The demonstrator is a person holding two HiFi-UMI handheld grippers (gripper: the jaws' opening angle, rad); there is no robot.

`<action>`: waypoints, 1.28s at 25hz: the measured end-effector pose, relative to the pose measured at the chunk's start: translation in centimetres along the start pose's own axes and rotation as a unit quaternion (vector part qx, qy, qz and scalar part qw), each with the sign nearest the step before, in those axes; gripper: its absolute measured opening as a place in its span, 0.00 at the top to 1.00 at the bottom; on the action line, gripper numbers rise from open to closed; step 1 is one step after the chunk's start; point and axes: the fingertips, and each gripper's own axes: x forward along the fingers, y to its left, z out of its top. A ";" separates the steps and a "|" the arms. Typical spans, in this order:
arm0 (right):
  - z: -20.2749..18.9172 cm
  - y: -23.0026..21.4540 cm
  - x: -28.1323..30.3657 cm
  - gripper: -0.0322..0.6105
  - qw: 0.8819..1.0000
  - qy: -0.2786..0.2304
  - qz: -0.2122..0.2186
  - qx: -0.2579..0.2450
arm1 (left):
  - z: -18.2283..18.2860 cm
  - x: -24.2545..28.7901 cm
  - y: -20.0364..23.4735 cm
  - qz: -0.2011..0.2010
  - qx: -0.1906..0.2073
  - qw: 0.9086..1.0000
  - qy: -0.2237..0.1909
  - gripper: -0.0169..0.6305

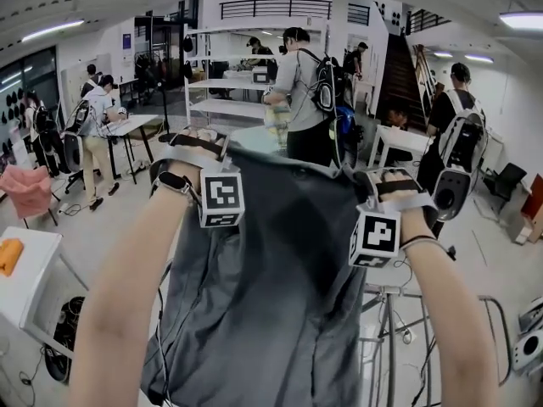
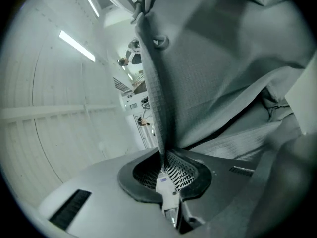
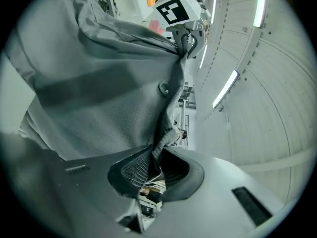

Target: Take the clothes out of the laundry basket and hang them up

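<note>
A grey button-up shirt (image 1: 271, 287) hangs spread between my two grippers at chest height in the head view. My left gripper (image 1: 197, 145) is shut on the shirt's upper left edge, and its marker cube (image 1: 222, 198) faces me. My right gripper (image 1: 389, 185) is shut on the upper right edge. In the left gripper view the cloth edge (image 2: 157, 98) runs down into the shut left gripper (image 2: 164, 158). In the right gripper view a bunched fold of the shirt (image 3: 99, 83) is pinched in the right gripper (image 3: 155, 155), and the left gripper's cube (image 3: 175, 10) shows at the far end. The laundry basket is not in view.
A metal drying rack (image 1: 399, 312) stands behind the shirt at the lower right. At the lower left is a white table (image 1: 30, 278). A person with a backpack (image 1: 307, 100) stands close ahead, another person (image 1: 454, 142) is at the right, and others work at desks on the left.
</note>
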 end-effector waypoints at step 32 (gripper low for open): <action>8.2 27.9 4.8 0.73 0.931 -0.016 0.263 0.251 | 10.5 1.8 -30.2 -0.235 -0.146 0.961 0.024 0.94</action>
